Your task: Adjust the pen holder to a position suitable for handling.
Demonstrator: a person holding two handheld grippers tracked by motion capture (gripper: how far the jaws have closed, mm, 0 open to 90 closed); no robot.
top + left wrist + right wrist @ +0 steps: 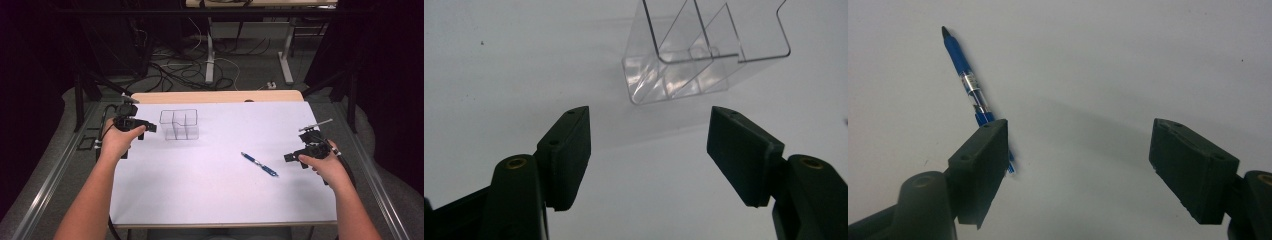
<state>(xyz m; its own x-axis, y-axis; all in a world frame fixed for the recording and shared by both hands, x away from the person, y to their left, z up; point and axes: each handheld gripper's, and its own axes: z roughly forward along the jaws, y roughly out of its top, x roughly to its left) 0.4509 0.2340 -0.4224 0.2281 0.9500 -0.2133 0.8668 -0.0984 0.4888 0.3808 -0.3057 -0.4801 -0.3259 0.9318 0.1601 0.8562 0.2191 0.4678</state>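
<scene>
Two hand-held tongs are shown over a white tabletop [210, 190], one at each side edge. A clear plastic organizer [179, 124], divided by inner walls into several compartments, is seen standing upright at about 11 o'clock from the tabletop's centre; nothing is seen in any compartment. In the left gripper view the same organizer [704, 55] appears just beyond the jaw tips, toward 1 o'clock, apart from both jaws.

A blue pen [259, 164] with a clear mid-section is shown lying flat on the tabletop at about 4 o'clock from the centre, well apart from the organizer, its length running from 10 o'clock to 4 o'clock. In the right gripper view the pen [965, 80] is seen lying on the white surface, partly hidden behind the left-hand jaw; whether it is touched cannot be told.

The left tongs [145, 127] are held in the left hand [117, 142] near the tabletop's 9 o'clock edge, pointed toward the organizer; the jaws are spread wide with nothing between them [649, 150]. The right tongs [291, 157] are held in the right hand [327, 167] near the 3 o'clock edge, pointed toward the pen; the jaws likewise stand wide apart around bare tabletop [1078, 160]. Both forearms are seen entering from 6 o'clock.
</scene>
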